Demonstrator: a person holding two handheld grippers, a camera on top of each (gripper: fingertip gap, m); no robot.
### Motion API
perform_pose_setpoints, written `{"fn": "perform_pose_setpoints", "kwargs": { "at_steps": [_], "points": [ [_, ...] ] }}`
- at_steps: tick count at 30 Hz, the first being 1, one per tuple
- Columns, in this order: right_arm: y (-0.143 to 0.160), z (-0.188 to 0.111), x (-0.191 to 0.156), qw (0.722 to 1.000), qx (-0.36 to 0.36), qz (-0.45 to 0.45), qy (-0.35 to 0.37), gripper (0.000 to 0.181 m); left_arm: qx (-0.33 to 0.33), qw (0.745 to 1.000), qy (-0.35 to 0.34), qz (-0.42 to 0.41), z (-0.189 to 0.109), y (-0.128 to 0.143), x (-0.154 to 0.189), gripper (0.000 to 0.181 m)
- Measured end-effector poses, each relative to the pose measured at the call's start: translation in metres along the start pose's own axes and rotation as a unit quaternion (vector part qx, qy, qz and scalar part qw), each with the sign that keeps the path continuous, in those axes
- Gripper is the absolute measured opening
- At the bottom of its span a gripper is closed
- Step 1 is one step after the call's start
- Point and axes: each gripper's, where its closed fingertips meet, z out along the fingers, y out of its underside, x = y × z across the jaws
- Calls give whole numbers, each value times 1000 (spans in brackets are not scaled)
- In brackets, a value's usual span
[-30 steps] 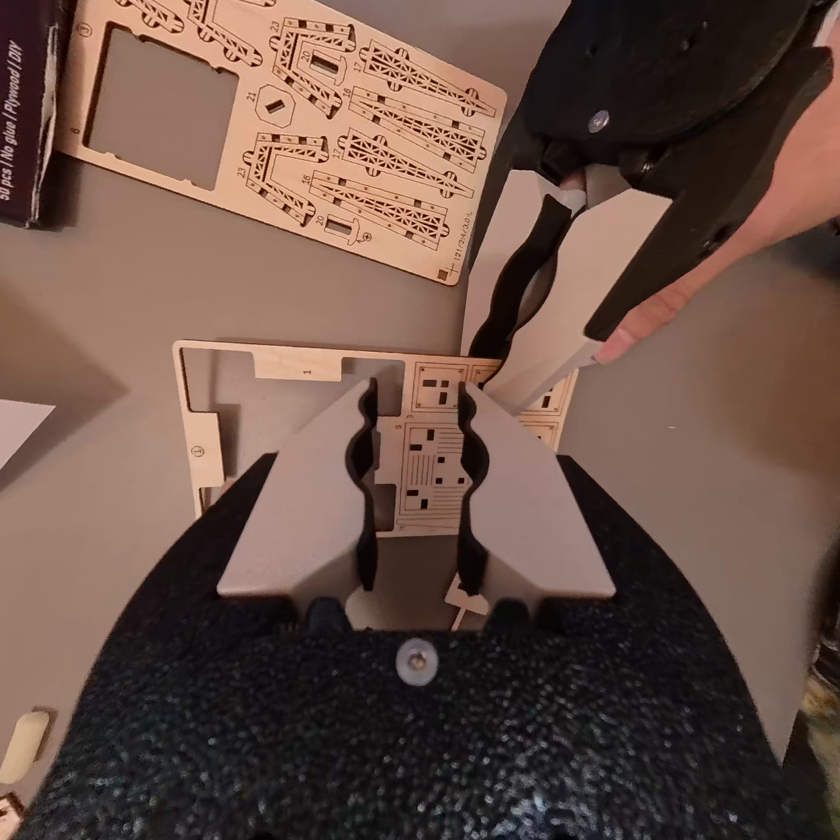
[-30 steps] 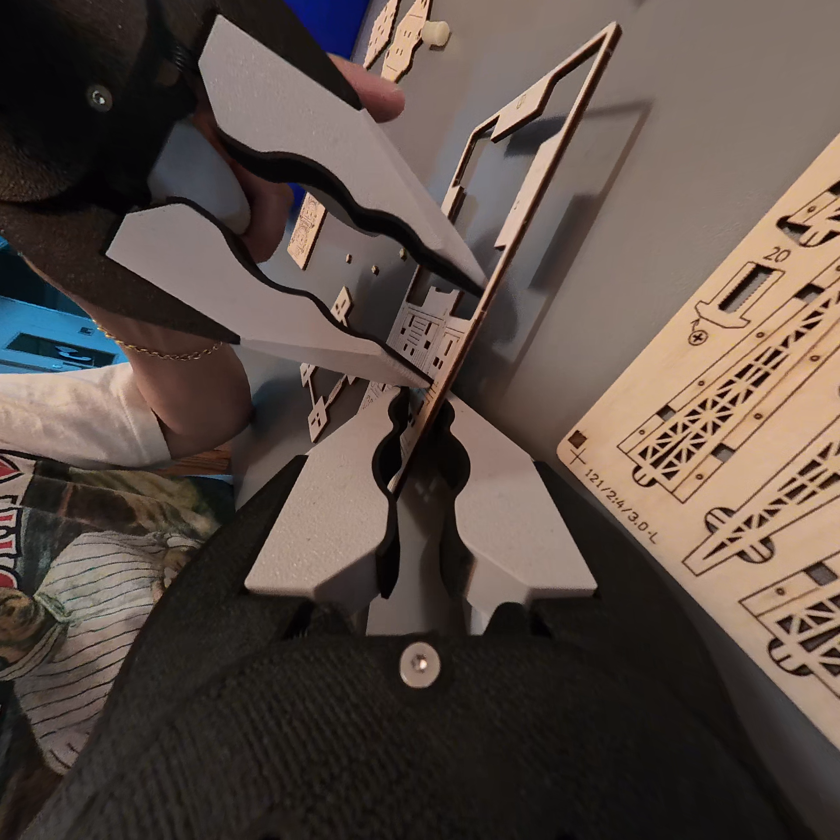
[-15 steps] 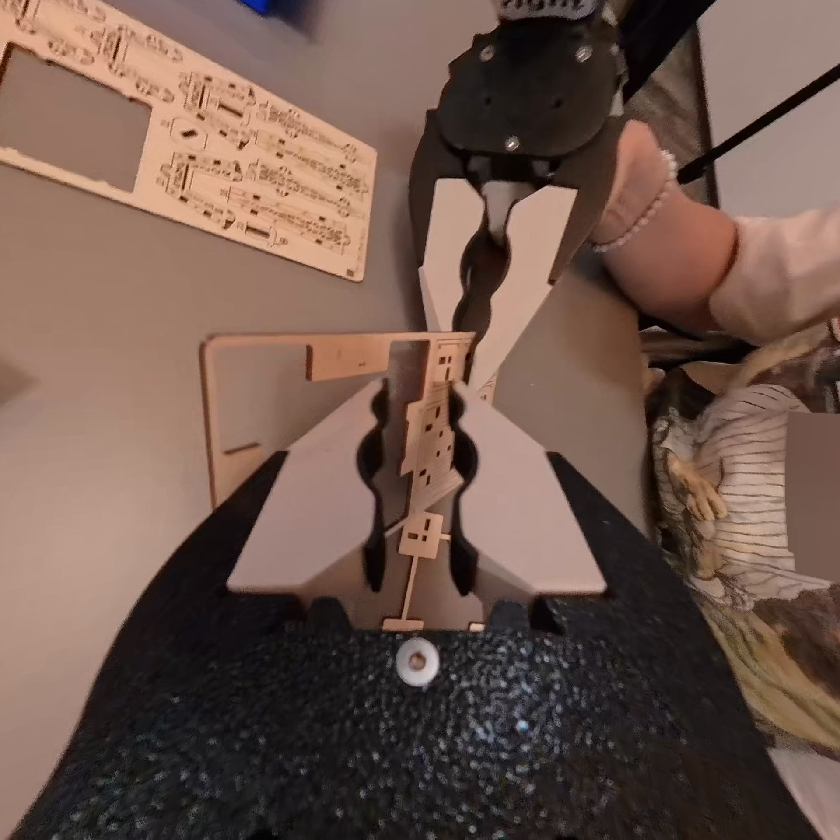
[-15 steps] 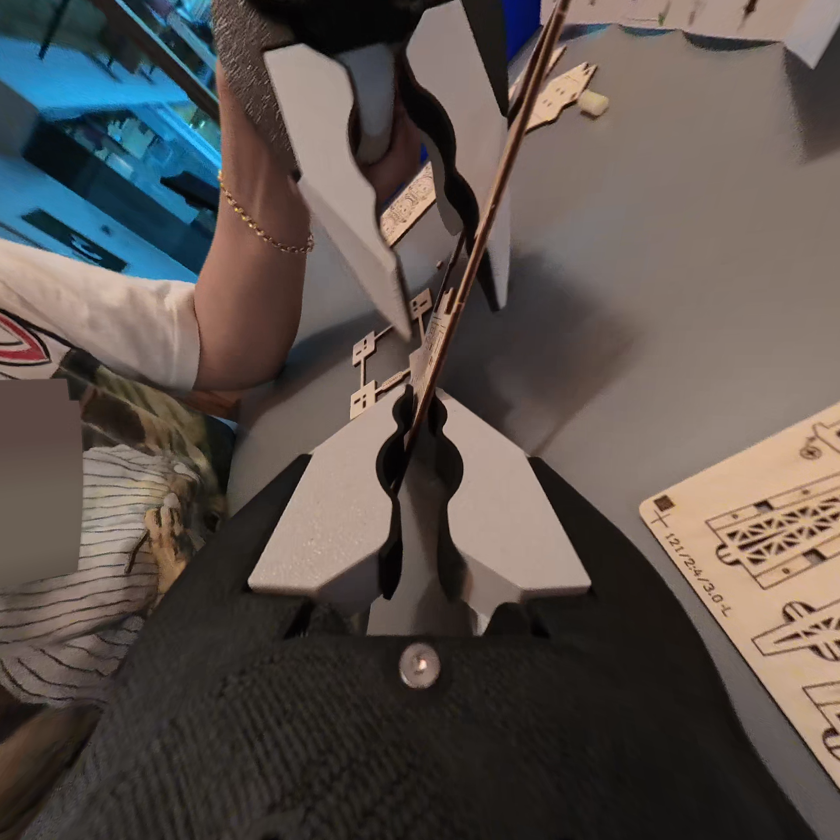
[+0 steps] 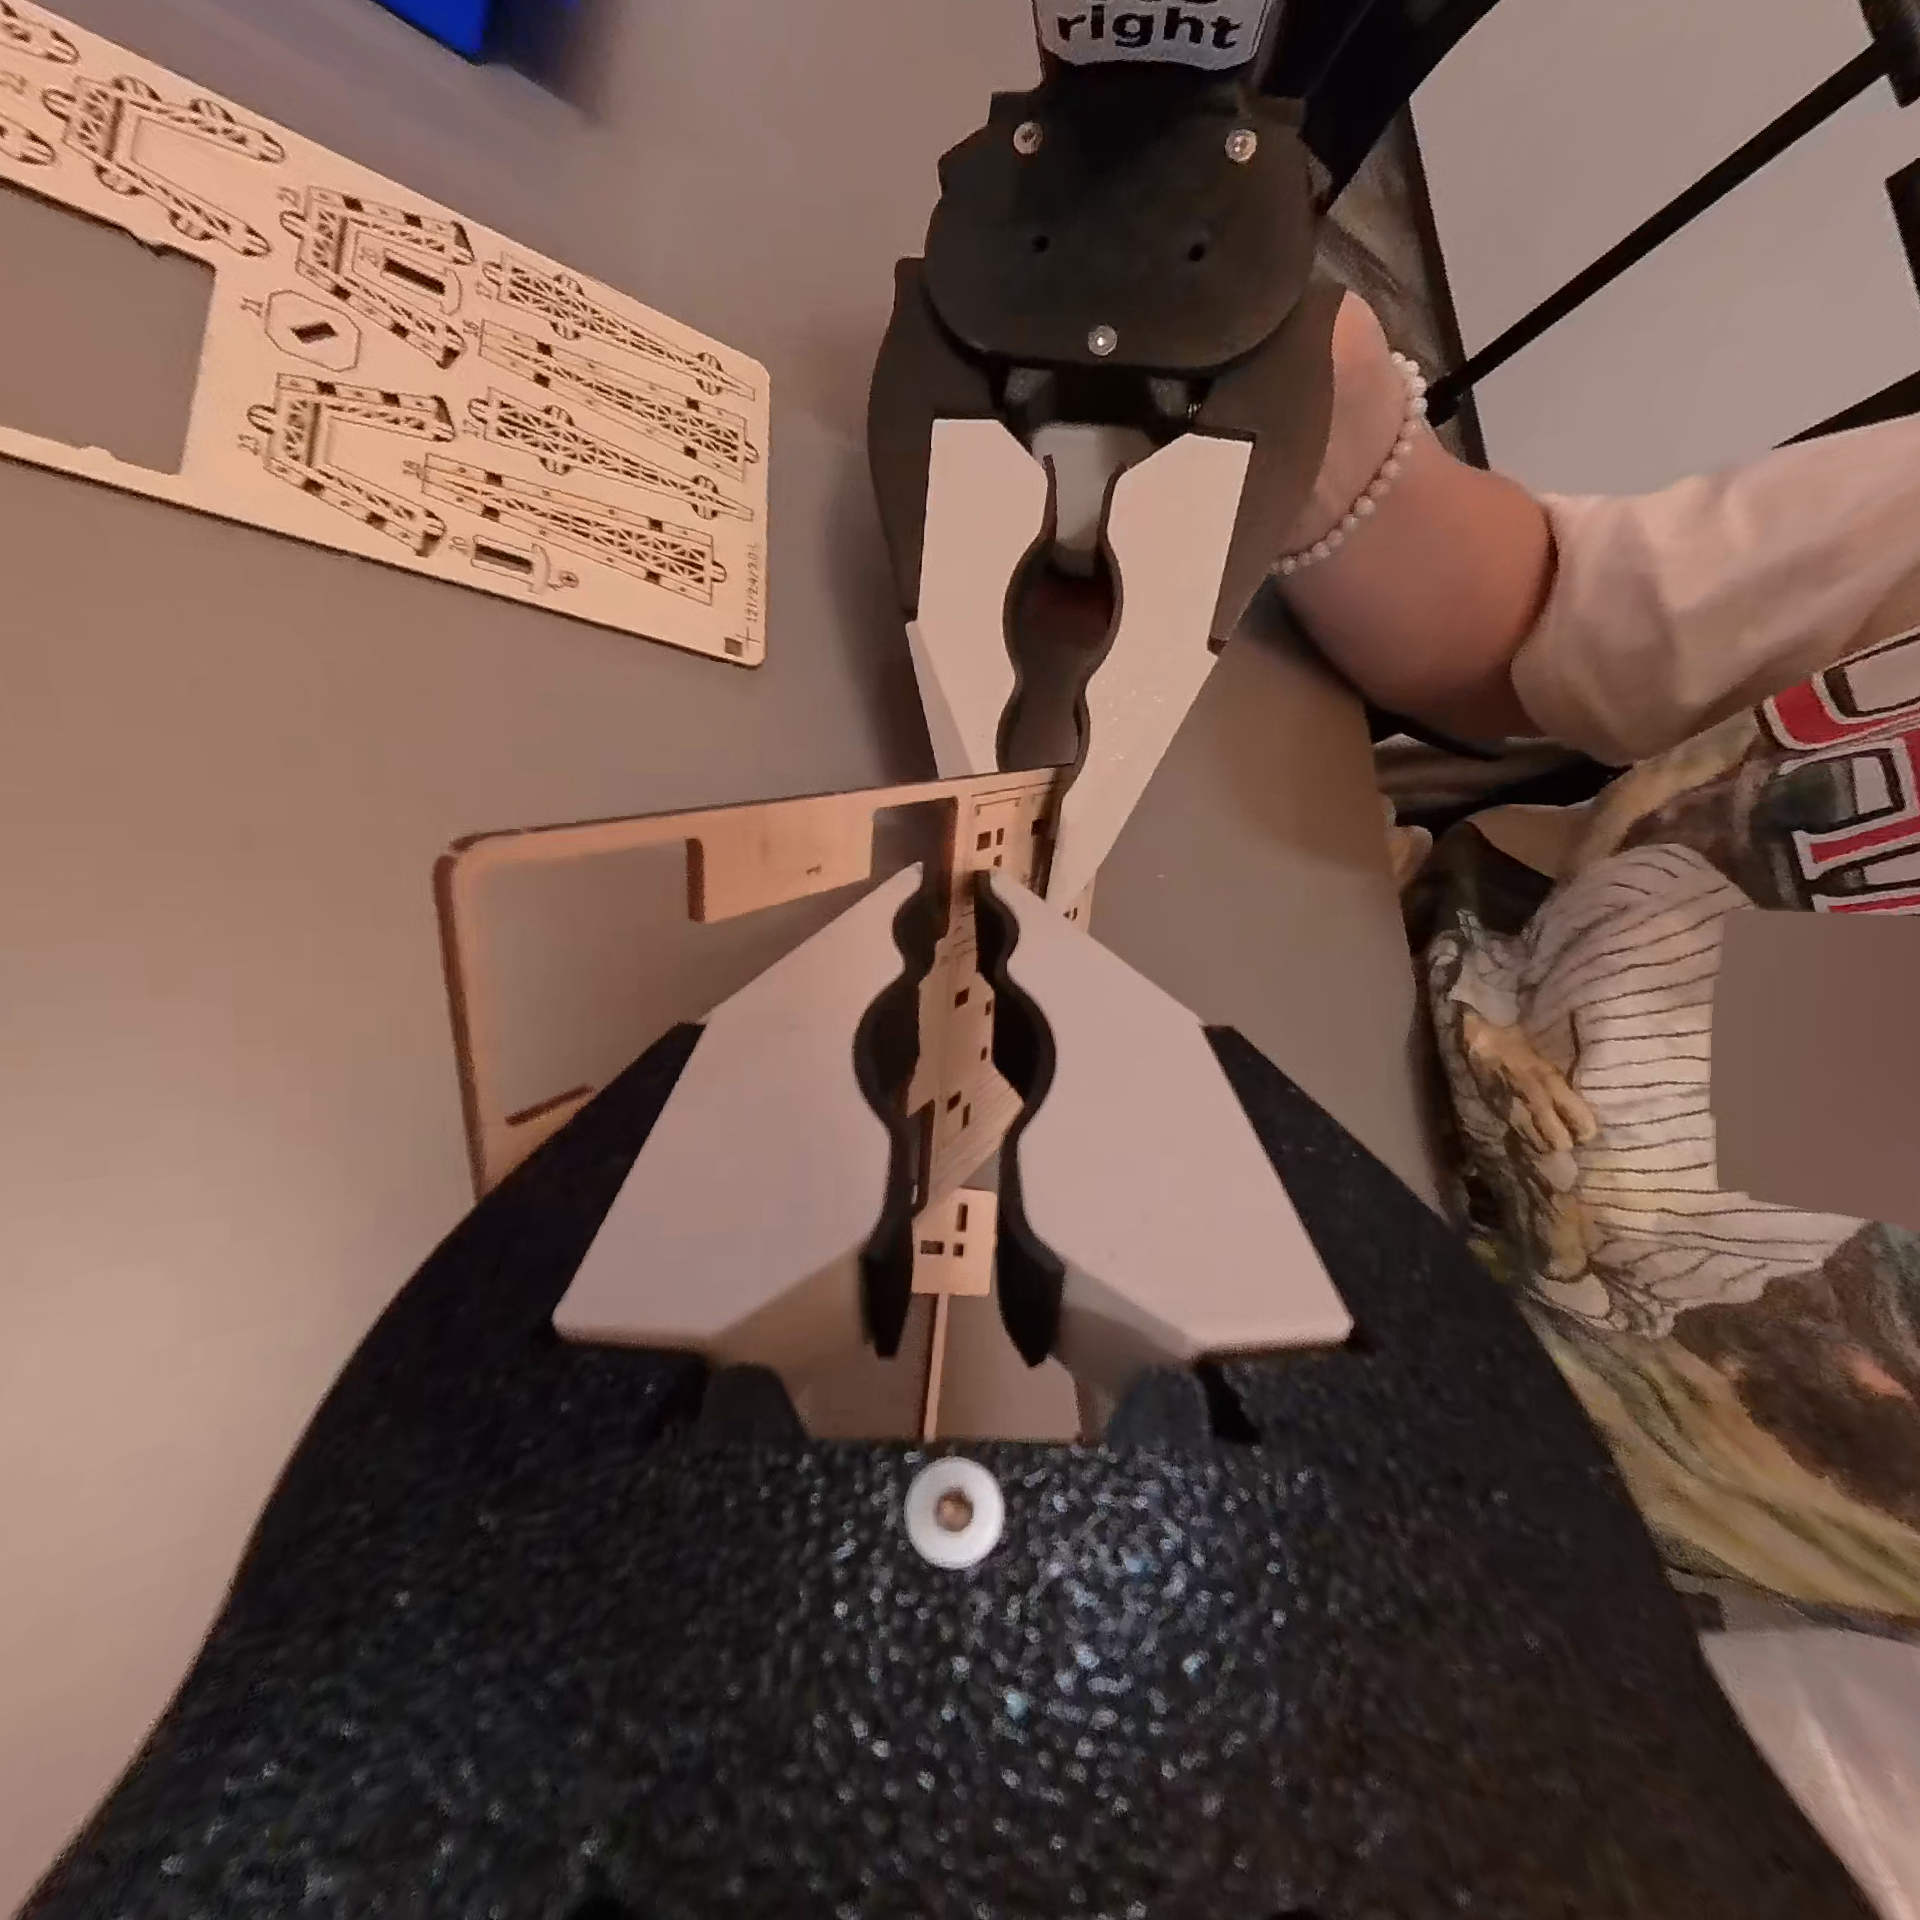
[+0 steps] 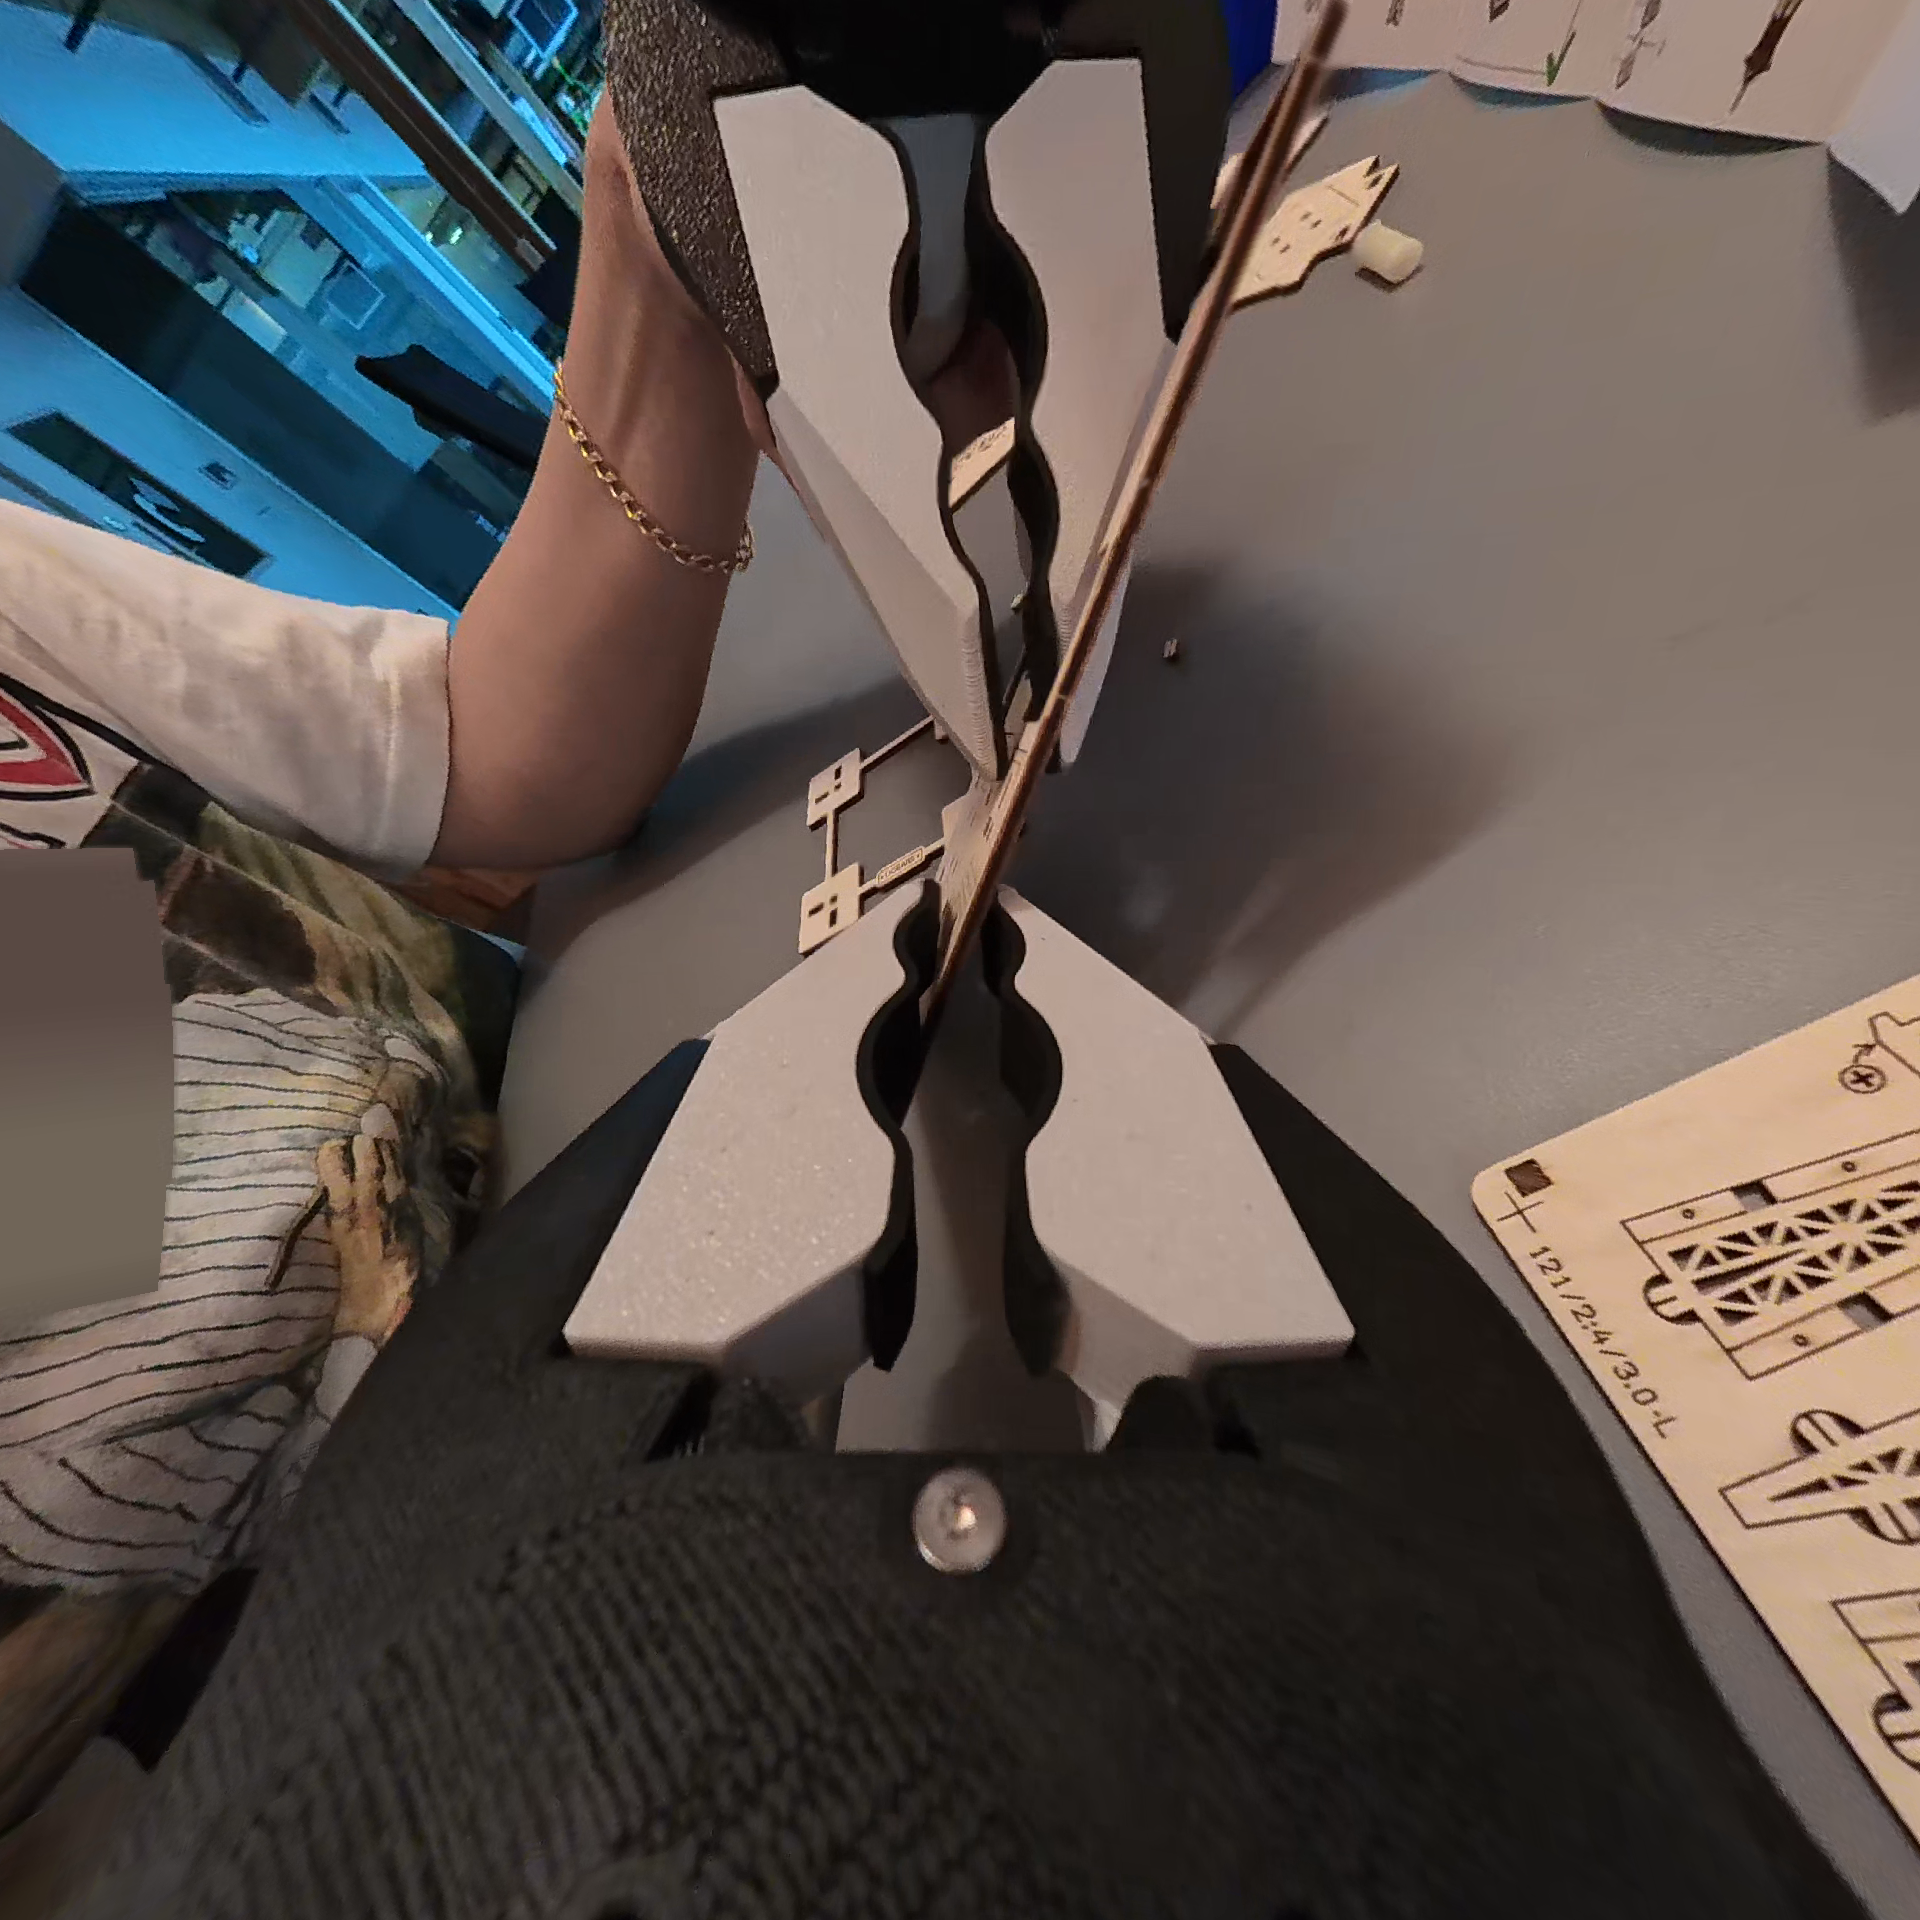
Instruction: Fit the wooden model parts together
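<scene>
A thin plywood parts sheet [image 5: 790, 852], mostly an emptied frame with small window-pattern parts left in it, is held upright above the grey table [image 5: 260, 831]. In the right wrist view the sheet [image 6: 1174, 416] shows edge-on. My left gripper [image 5: 961, 883] is shut on the sheet near its inner parts. My right gripper [image 6: 961, 925] is shut on the sheet's end edge. The two grippers face each other tip to tip: the right one [image 5: 1049, 821] shows in the left view, the left one [image 6: 1023, 758] in the right view.
A second plywood sheet [image 5: 416, 416] with truss parts lies flat on the table; it also shows in the right wrist view [image 6: 1766, 1299]. Loose small wooden parts [image 6: 842, 852], a piece with a white peg [image 6: 1387, 255] and a paper sheet [image 6: 1662, 62] lie nearby. A person's arms [image 5: 1455, 582] flank the table edge. Left and right tips are no more than a few centimetres apart.
The parts sheet has gone from nearly flat on the table to upright in the air. My left gripper's jaws have closed onto it. My right gripper has kept its hold.
</scene>
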Motion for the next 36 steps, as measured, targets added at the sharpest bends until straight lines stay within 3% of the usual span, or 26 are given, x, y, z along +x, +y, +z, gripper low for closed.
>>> {"fn": "perform_pose_setpoints", "kwargs": {
  "at_steps": [2,6,7,13,20,24,27,30,33,36],
  "points": [
    [-1,-3,6,1000,10,27,7,11,9,1000,-19,-5,-5,-2,-7,4],
    [-9,-8,22,996,44,56,49,45,19,998,-53,-29,-18,0,-18,4],
    [-10,-6,22,996,45,54,52,45,19,998,-59,-29,-20,-1,-19,4],
    [-15,-1,18,996,59,51,46,5,8,997,-79,-24,-20,-1,-18,4],
    [-15,1,19,994,65,74,38,2,5,996,-84,-27,-16,2,-25,6],
    [-13,0,24,992,67,105,35,2,-7,990,-137,-22,-19,3,-38,32],
    [-13,-1,24,989,72,123,26,2,-25,986,-163,-10,-19,4,-39,40],
    [-12,0,26,989,70,121,38,2,-52,973,-226,-12,-21,7,-50,65],
    [-10,-1,30,988,68,132,46,3,-52,961,-273,-6,-25,1,-58,73],
    [-9,-1,34,986,69,143,53,3,-46,961,-273,-1,-21,-2,-58,73]
  ]
}}
